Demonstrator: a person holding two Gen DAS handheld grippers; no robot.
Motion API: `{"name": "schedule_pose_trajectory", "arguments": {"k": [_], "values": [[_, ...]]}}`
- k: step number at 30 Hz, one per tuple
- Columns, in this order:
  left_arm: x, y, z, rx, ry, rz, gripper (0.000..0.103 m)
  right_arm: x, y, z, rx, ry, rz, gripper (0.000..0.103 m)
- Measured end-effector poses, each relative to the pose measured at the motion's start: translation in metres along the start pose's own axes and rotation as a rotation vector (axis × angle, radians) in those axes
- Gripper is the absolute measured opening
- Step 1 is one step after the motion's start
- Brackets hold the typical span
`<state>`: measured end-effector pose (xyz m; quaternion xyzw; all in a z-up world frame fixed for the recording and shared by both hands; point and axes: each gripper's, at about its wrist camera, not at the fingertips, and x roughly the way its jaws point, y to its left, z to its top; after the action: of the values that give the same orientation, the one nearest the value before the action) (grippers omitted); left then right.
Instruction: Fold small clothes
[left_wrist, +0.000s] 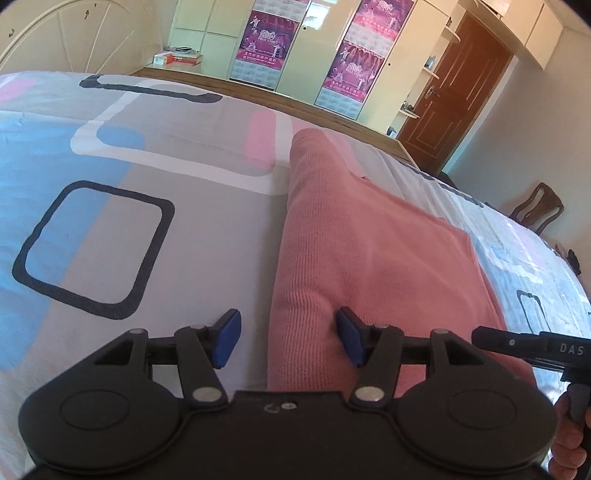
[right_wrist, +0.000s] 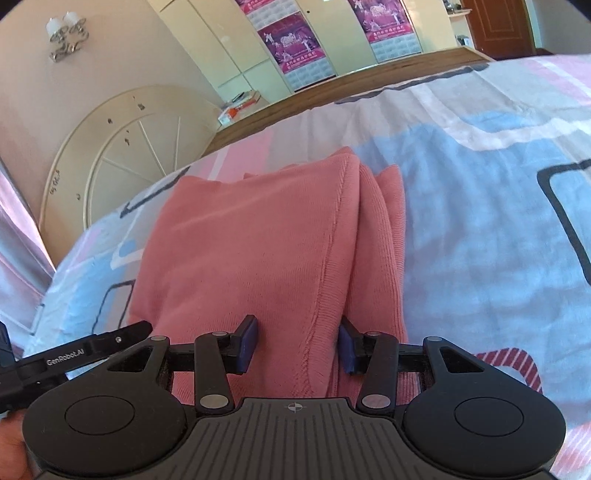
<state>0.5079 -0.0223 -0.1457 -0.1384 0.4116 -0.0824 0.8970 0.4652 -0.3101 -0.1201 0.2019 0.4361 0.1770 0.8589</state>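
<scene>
A salmon-pink knitted garment (left_wrist: 369, 240) lies folded in layers on the patterned bed sheet (left_wrist: 147, 229). My left gripper (left_wrist: 288, 339) hangs open over the garment's near left edge. One blue pad (left_wrist: 229, 339) is over the sheet, the other over the cloth, and neither pinches it. In the right wrist view the garment (right_wrist: 258, 229) shows a seamed top layer with more folds stacked at its right. My right gripper (right_wrist: 297, 343) straddles that seamed edge at the near end, its pads apart and resting against flat cloth. Each gripper's body shows at the edge of the other's view.
A cream headboard (right_wrist: 122, 155) stands at one end of the bed. Past the wooden far edge (left_wrist: 332, 110) are wardrobes with purple posters (left_wrist: 266, 40), a bedside top with books (left_wrist: 177, 57), a brown door (left_wrist: 454, 96) and a wooden chair (left_wrist: 539, 206). A hand (left_wrist: 569, 443) holds the right tool.
</scene>
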Motion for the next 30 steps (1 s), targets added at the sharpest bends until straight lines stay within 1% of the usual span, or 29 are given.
{"name": "schedule_pose_trajectory", "arguments": {"k": [4,6,11,16,19,21,23,24,26,28,30], "values": [[0.001,0.002,0.000,-0.004,0.000,-0.010,0.058,0.004,0.012,0.001,-0.048,0.010,-0.046,0.046],[0.001,0.003,0.000,-0.005,0.000,-0.016,0.058,0.006,0.016,0.001,-0.063,0.014,-0.063,0.039],[0.003,0.006,0.001,-0.003,0.004,-0.028,0.059,0.011,0.024,0.004,-0.108,0.030,-0.089,0.032],[0.004,0.007,0.004,0.007,0.018,-0.037,0.060,0.014,0.027,0.004,-0.116,0.037,-0.105,0.032],[0.001,0.013,0.015,0.013,0.022,-0.057,0.063,0.015,0.029,0.005,-0.128,0.037,-0.109,0.032],[0.002,0.021,0.022,0.004,0.028,-0.087,0.063,0.014,0.034,0.005,-0.183,0.025,-0.124,0.012],[0.007,0.021,0.026,0.033,0.051,-0.093,0.063,0.015,0.039,0.006,-0.231,0.018,-0.137,0.010],[0.008,0.018,0.028,0.055,0.059,-0.094,0.060,0.015,0.042,0.007,-0.256,0.022,-0.143,0.009],[0.006,0.008,0.029,0.090,0.064,-0.091,0.057,0.012,0.047,0.007,-0.305,0.016,-0.164,0.008],[-0.001,-0.004,0.029,0.114,0.056,-0.098,0.057,0.000,0.047,0.008,-0.312,-0.001,-0.160,0.008],[-0.004,-0.015,0.027,0.139,0.055,-0.101,0.057,-0.020,0.043,0.009,-0.313,-0.037,-0.151,0.008]]}}
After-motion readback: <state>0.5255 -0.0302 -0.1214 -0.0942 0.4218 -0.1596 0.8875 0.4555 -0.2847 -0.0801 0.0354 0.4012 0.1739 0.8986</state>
